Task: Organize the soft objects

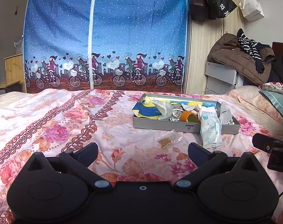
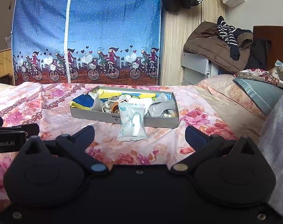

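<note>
A shallow grey box (image 1: 160, 124) (image 2: 96, 116) lies on the floral bedspread, filled with soft things: blue-and-yellow cloth, a white plastic bag, grey fabric, an orange item. A white-and-blue packet (image 1: 210, 128) (image 2: 132, 124) leans over the box's front wall onto the bed. A small clear bag of yellowish bits (image 1: 168, 139) lies in front of the box in the left wrist view. My left gripper (image 1: 143, 152) is open, short of the box, nothing between its fingers. My right gripper (image 2: 139, 133) is open too, with the packet just ahead of it.
A blue dotted fabric wardrobe (image 1: 104, 37) stands behind the bed. A wooden wardrobe with hanging bags (image 1: 212, 3) is to its right, and a pile of coats (image 1: 240, 56) on a grey unit. Pillows (image 2: 260, 93) lie at the right. A wooden stand (image 1: 12, 69) is at far left.
</note>
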